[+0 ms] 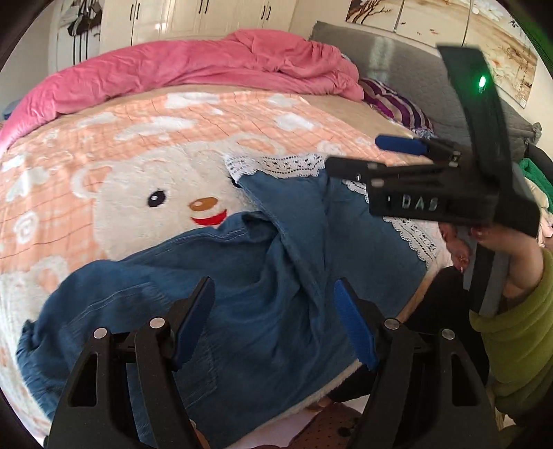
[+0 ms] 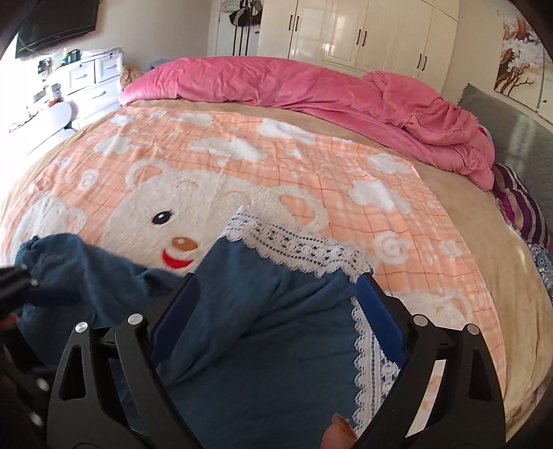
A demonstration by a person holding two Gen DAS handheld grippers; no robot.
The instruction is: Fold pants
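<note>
Left gripper (image 1: 274, 293): jaws spread wide, blue pads facing each other, nothing between them. It hovers over the pants (image 1: 221, 293); whether the fingertips touch the cloth cannot be told from this view. In the right wrist view only its edge shows at far left, blurred, near a bunched end of the denim.

Right gripper (image 2: 278, 286): jaws likewise spread wide, with blue cloth visible in the gap between the pads but not pinched. Contact with the fabric cannot be confirmed. In the left wrist view this gripper (image 1: 356, 155) appears from the side, above the lace-trimmed end of the garment, one blue finger (image 1: 401, 144) projecting leftward; a hand (image 1: 501, 252) in a green sleeve (image 1: 518, 328) holds its handle, and a green light (image 1: 481, 82) glows on its body.

Pants: blue denim with white lace trim (image 2: 293, 241), lying crumpled on the near side of the bed, over the lower part of the bear face on the blanket (image 2: 242, 165). The lace hems lie toward the headboard side; the bunched remainder runs away toward the left gripper. Folds and creases run across the middle.

Surroundings: a pink duvet (image 2: 311, 89) heaped along the far edge of the bed, a striped pillow (image 2: 518, 207) beside it, white wardrobes (image 2: 363, 31) behind.
</note>
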